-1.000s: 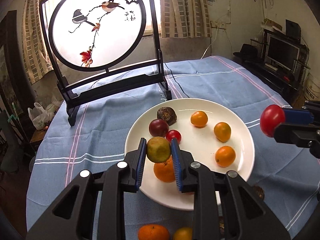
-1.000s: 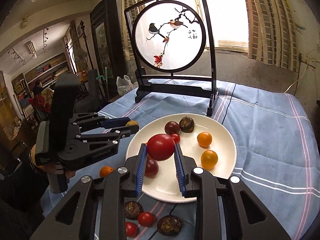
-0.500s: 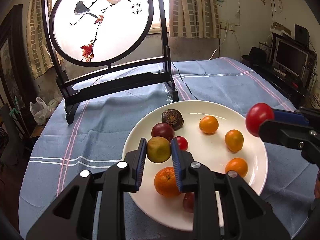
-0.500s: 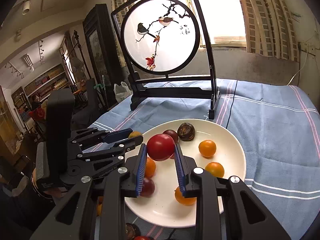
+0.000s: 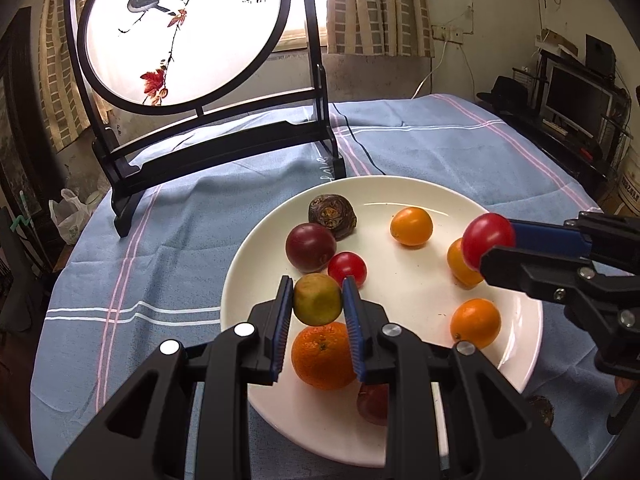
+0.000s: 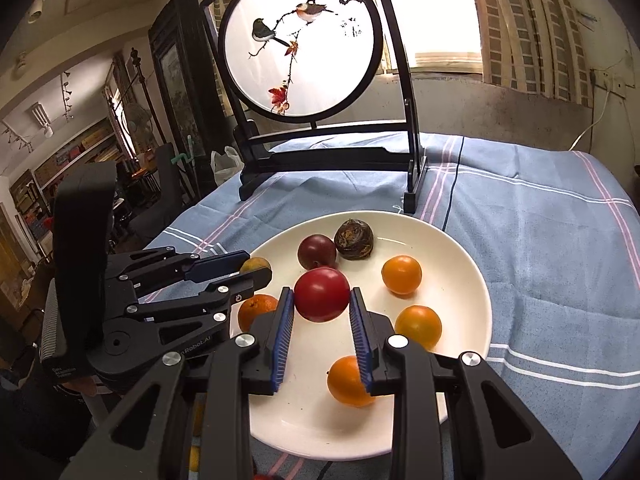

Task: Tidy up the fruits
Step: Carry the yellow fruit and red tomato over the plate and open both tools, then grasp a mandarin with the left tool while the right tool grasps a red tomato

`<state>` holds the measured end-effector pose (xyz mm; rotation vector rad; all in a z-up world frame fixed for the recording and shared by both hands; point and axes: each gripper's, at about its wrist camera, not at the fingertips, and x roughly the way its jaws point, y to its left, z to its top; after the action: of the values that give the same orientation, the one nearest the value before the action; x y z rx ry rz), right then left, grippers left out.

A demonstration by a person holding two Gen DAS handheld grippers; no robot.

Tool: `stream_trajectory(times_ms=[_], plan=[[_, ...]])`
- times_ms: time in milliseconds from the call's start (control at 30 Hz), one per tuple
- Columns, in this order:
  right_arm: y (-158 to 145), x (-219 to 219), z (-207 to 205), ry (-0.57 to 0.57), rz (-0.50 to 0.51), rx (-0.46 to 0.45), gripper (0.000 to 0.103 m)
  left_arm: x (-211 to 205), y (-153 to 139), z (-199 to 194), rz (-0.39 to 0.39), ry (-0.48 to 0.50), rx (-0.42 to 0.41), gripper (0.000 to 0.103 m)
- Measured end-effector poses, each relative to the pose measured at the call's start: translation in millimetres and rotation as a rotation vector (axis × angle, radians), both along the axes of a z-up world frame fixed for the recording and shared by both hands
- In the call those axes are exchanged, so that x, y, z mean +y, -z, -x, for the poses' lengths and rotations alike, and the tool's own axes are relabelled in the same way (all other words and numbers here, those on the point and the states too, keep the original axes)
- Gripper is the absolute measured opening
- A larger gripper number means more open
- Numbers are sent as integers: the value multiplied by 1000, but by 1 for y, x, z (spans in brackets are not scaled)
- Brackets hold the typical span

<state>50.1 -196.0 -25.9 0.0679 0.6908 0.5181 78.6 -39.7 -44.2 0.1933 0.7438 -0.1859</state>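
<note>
I am clenching the left hand-held gripper (image 5: 317, 305) on a green fruit (image 5: 317, 299), holding it above the plate (image 5: 404, 292) near its left rim. The right hand-held gripper (image 6: 322, 307) is gripping a red fruit (image 6: 322, 294) over the middle. Both are hovering clear of the oranges (image 6: 401, 274), so a release should land in open white. Some fruit is lying on the bench (image 6: 540, 224) beside the plate.

Fruits (image 5: 411, 226) lie on the plate (image 5: 400, 190), before the screen (image 5: 180, 32).
</note>
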Motion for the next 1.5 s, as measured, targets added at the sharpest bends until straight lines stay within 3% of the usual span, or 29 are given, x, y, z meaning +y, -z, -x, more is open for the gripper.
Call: stream_trajectory(times_ms=[33, 67, 100, 300, 400, 433, 633, 767, 867, 1067, 1200, 1500], plan=[[0, -3, 0, 13, -11, -8, 61, 0, 1, -1, 2, -8, 4, 36], [0, -6, 1, 24, -20, -15, 63, 2, 2, -2, 10, -13, 5, 42], [-1, -8, 0, 29, -23, -15, 63, 4, 1, -1, 18, -19, 0, 47], [-23, -15, 15, 2, -93, -45, 63, 22, -29, 12, 82, -26, -56, 48], [-40, -12, 43, -55, -111, -81, 64, 35, -50, 35, 91, -27, -132, 71], [-43, -10, 56, -82, -96, -92, 64, 39, -55, 45, 86, -18, -153, 72], [-27, 0, 132, -162, 113, -104, 64, 64, -45, 105, -30, 41, -130, 72], [14, 7, 159, -201, 216, 18, 62, 81, -20, 139, -44, 64, -43, 72], [44, 18, 164, -229, 268, 116, 50, 85, 0, 159, -59, 96, -2, 72], [65, 37, 152, -226, 262, 179, 48, 87, 22, 178, -64, 134, 57, 72], [65, 42, 147, -221, 265, 177, 31, 83, 30, 174, -65, 144, 85, 72], [53, 23, 152, -204, 215, 167, 29, 62, 45, 155, -59, 177, 132, 72]])
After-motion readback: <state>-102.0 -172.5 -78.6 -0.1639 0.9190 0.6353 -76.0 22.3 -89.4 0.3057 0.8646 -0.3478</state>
